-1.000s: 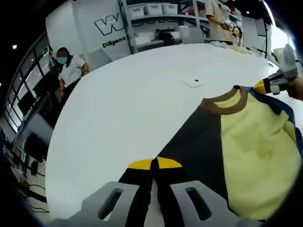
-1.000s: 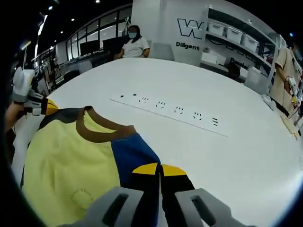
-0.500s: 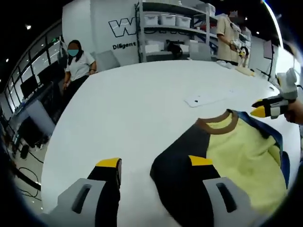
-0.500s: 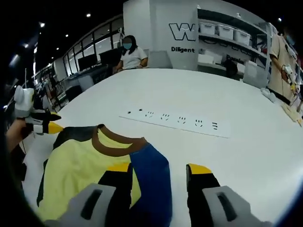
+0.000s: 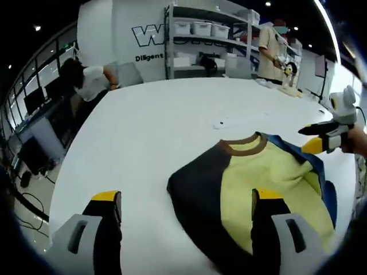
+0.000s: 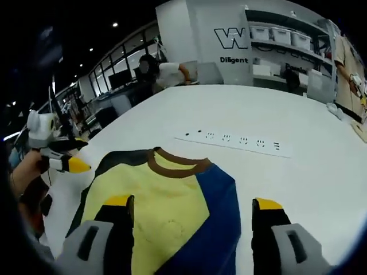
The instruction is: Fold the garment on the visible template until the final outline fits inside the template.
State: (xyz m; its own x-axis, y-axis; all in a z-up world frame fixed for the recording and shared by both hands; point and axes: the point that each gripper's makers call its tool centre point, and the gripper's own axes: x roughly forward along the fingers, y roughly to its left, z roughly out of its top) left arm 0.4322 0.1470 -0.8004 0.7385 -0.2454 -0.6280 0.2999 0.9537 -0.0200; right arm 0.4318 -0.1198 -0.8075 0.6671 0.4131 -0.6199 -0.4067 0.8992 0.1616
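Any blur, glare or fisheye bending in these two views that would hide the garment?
Left gripper view: garment sharp, table edge bowed by fisheye, window glare at far right. Right gripper view: garment clear, the seated person blurred, table bright but not washed out.

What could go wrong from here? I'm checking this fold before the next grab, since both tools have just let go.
The shirt lies loose with both tools open above it: the left tool and the right tool. A careless re-grab may pinch only the top layer and undo the fold. No template outline shows around the shirt, so fit cannot be judged. The white power strip lies just beyond the collar; a sweeping fold might push fabric onto it.
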